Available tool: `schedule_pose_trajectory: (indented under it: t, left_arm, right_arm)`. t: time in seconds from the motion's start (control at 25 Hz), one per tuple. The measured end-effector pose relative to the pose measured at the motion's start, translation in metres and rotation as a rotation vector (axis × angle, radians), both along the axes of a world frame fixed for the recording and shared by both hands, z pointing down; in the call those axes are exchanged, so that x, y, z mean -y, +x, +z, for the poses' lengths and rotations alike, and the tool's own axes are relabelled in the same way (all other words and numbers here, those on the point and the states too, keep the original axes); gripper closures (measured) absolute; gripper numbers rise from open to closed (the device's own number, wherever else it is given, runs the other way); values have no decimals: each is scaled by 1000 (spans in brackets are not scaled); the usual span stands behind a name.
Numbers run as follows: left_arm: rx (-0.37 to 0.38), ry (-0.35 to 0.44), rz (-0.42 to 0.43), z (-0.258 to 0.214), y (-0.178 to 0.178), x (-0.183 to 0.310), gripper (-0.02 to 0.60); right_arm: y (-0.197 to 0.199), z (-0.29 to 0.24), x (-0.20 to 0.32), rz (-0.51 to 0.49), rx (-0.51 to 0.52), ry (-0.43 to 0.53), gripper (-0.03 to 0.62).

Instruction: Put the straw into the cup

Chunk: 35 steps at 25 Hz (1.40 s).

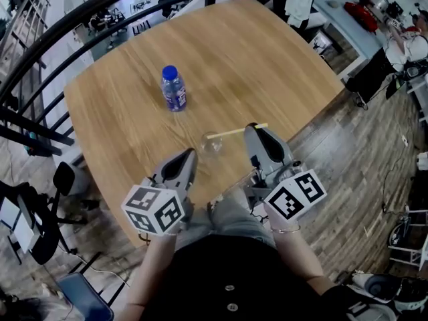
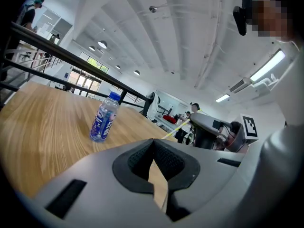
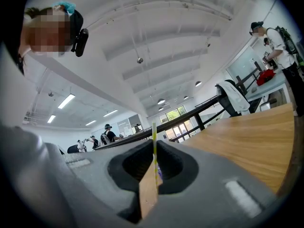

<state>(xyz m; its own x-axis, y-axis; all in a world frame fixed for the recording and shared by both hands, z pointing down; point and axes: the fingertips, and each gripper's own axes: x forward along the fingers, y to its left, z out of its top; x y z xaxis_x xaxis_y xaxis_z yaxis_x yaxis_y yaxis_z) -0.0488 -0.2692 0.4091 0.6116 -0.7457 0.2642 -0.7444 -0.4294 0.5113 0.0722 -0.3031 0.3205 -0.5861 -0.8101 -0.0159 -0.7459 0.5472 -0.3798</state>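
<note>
Left gripper [image 1: 188, 155], lower centre: jaws together, empty. Right gripper [image 1: 251, 130]: clamped on yellow straw [image 1: 226, 134], held level. Clear cup [image 1: 211, 146] mid-frame, beneath straw's free end. I'd tip straw downward, then lower inside rim.
</note>
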Motion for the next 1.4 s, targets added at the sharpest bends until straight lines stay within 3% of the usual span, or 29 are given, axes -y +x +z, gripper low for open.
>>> schedule_pose_trajectory:
  t: [0.48,1.4]
  left_arm:
    - [-16,-42,-94,18,-15,9,565]
    - [-28,-125,-127,64,-16,14,565]
  right_arm:
    - [-2,22,16,-60,-29,-59,574]
    - [-39,82,30,-227,-77,-182,574]
